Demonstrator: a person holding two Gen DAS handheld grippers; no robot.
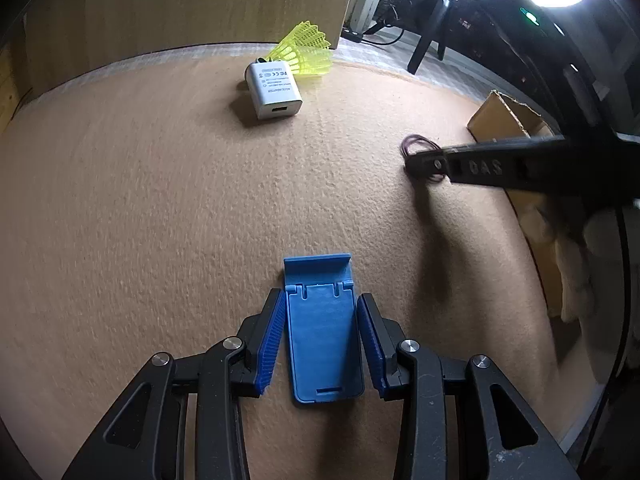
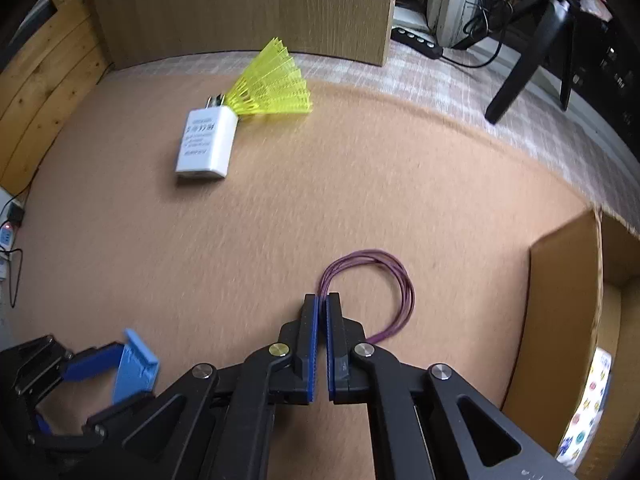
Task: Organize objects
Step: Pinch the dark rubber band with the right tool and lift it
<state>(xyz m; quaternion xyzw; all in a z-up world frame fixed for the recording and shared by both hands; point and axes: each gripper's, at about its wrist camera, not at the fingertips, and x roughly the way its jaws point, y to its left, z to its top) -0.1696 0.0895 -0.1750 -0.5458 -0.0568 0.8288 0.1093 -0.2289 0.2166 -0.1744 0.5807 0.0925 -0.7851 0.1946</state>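
A blue phone stand (image 1: 324,336) sits between the ribbed blue pads of my left gripper (image 1: 320,296), which is shut on it just above the tan mat; from the right wrist the stand (image 2: 134,368) looks tilted up. My right gripper (image 2: 323,298) points steeply down with its jaws together, shut on one end of a purple elastic loop (image 2: 384,272) that lies on the mat. In the left wrist view the right gripper (image 1: 416,164) reaches in from the right over the loop (image 1: 420,144). A white charger (image 2: 206,142) and a yellow shuttlecock (image 2: 272,84) lie at the far side.
An open cardboard box (image 2: 560,300) stands at the mat's right edge, seen also in the left wrist view (image 1: 504,116). A wooden panel (image 2: 240,4) closes the back. Wooden boards (image 2: 44,80) run along the left. A black tripod leg (image 2: 520,72) and cables lie beyond the mat.
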